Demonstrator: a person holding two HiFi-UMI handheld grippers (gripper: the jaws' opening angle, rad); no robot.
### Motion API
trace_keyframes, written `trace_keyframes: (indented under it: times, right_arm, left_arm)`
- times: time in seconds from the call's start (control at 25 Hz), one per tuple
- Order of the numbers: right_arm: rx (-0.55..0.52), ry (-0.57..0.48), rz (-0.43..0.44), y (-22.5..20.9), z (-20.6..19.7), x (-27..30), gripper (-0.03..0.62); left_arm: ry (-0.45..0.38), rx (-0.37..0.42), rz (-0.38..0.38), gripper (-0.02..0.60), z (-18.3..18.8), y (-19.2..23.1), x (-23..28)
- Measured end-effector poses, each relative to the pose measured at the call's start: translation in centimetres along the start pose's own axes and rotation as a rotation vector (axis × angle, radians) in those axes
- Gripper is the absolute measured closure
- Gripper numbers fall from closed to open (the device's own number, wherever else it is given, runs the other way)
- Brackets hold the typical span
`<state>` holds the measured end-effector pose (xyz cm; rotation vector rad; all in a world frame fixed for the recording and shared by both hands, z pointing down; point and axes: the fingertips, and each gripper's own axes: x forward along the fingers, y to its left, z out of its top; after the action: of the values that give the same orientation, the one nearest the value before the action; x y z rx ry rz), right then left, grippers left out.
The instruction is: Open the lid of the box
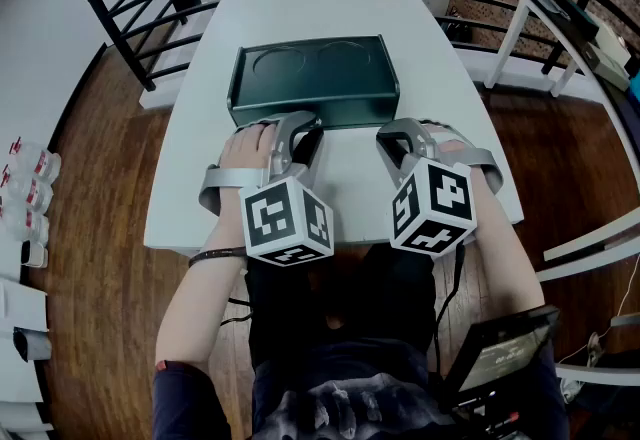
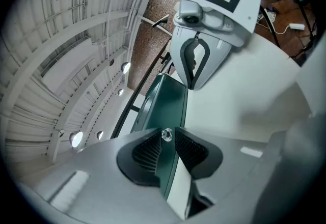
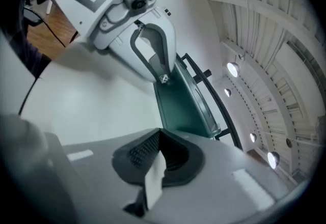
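Note:
A dark green box (image 1: 312,73) lies on the white table (image 1: 340,183) with its lid down and two round recesses on top. My left gripper (image 1: 305,133) is at the middle of the box's front wall. In the left gripper view the jaws (image 2: 167,139) are shut on a small clear knob (image 2: 166,135) at the front edge of the box (image 2: 165,106). The right gripper view shows that knob (image 3: 164,79) against the box (image 3: 183,108). My right gripper (image 1: 392,140) hovers over the table, just off the box's front right corner, shut and holding nothing (image 3: 160,136).
A black railing (image 1: 150,28) curves round the far end of the table. The floor (image 1: 100,258) around it is wood. Several bottles (image 1: 30,178) stand at the left. A dark screen (image 1: 500,353) sits at the lower right, and a white frame (image 1: 560,58) stands at the right.

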<state>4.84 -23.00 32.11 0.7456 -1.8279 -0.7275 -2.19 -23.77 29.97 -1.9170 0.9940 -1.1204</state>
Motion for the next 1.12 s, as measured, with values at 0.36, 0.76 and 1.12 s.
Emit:
trace_keyframes:
  times: [0.36,0.76,1.12]
  right_arm:
    - [0.005,0.009,-0.003,1.7,-0.8,-2.3,0.591]
    - [0.025,0.039,-0.017,2.0,-2.7,-3.4,0.591]
    - [0.025,0.038,-0.016,2.0,-2.8,-3.2,0.591]
  left_arm:
    - [0.009,-0.009,0.013,0.501,-0.6,0.1,0.2]
    - [-0.028,0.004,0.002,0.502,0.2,-1.9,-3.4]
    - [-0.049,0.033,0.006,0.500,1.1,-3.6,-6.0]
